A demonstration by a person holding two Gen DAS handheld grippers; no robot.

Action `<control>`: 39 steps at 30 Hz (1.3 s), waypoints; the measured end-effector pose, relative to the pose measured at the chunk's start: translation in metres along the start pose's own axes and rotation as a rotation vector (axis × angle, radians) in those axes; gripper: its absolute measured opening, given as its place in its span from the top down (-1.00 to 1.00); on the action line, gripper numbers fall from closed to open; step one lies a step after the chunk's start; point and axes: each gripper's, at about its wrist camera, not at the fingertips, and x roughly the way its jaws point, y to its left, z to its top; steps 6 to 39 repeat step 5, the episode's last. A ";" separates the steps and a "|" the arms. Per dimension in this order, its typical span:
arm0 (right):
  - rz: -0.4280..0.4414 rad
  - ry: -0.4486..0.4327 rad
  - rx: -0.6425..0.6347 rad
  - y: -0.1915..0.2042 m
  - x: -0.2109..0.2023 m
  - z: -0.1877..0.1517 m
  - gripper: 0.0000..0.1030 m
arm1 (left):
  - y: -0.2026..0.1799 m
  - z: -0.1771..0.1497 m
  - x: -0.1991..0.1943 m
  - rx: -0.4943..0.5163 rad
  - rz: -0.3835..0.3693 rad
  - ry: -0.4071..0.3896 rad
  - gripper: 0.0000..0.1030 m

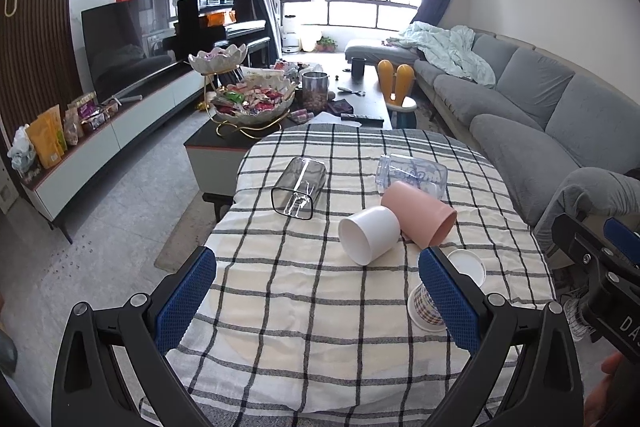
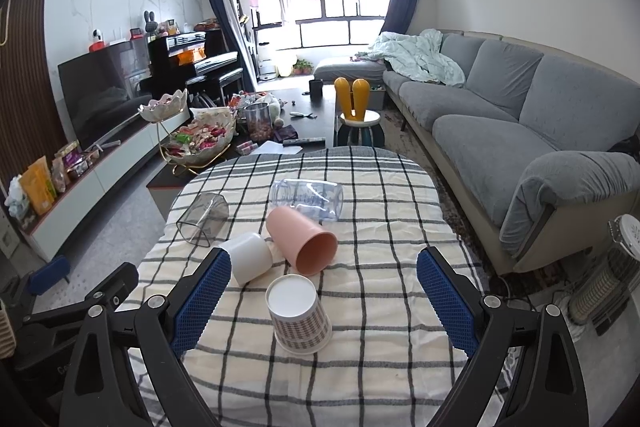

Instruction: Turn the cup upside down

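Note:
A plaid paper cup [image 2: 300, 313] stands upside down on the checked tablecloth [image 2: 380, 307], between my right gripper's [image 2: 324, 295] open fingers; it also shows in the left wrist view [image 1: 426, 307], partly behind a finger. A white cup [image 1: 370, 233] [image 2: 250, 257], a pink cup [image 1: 420, 213] [image 2: 302, 241], a smoky square glass [image 1: 298, 187] [image 2: 202, 219] and a clear printed cup [image 1: 412, 173] [image 2: 306, 201] lie on their sides. My left gripper [image 1: 316, 291] is open and empty, in front of the white cup.
A coffee table [image 1: 360, 103] with a candy bowl stand [image 1: 248, 99], a jar and clutter lies beyond the table. A grey sofa [image 2: 520, 123] runs along the right. A TV cabinet [image 1: 120, 123] is at left. A heater [image 2: 608, 283] stands at right.

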 end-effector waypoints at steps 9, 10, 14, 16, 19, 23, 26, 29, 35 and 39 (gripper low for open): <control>0.002 0.000 0.002 -0.001 0.001 0.000 -0.83 | -0.003 0.000 -0.001 0.023 0.015 -0.005 -1.00; 0.002 0.000 0.002 -0.001 0.001 0.000 -0.83 | -0.003 0.000 -0.001 0.023 0.015 -0.005 -1.00; 0.002 0.000 0.002 -0.001 0.001 0.000 -0.83 | -0.003 0.000 -0.001 0.023 0.015 -0.005 -1.00; 0.002 0.000 0.002 -0.001 0.001 0.000 -0.83 | -0.003 0.000 -0.001 0.023 0.015 -0.005 -1.00; 0.002 0.000 0.002 -0.001 0.001 0.000 -0.83 | -0.003 0.000 -0.001 0.023 0.015 -0.005 -1.00; 0.002 0.000 0.002 -0.001 0.001 0.000 -0.83 | -0.003 0.000 -0.001 0.023 0.015 -0.005 -1.00; 0.002 0.000 0.002 -0.001 0.001 0.000 -0.83 | -0.003 0.000 -0.001 0.023 0.015 -0.005 -1.00; 0.002 0.000 0.002 -0.001 0.001 0.000 -0.83 | -0.003 0.000 -0.001 0.023 0.015 -0.005 -1.00; 0.002 0.000 0.002 -0.001 0.001 0.000 -0.83 | -0.003 0.000 -0.001 0.023 0.015 -0.005 -1.00; 0.002 0.000 0.002 -0.001 0.001 0.000 -0.83 | -0.003 0.000 -0.001 0.023 0.015 -0.005 -1.00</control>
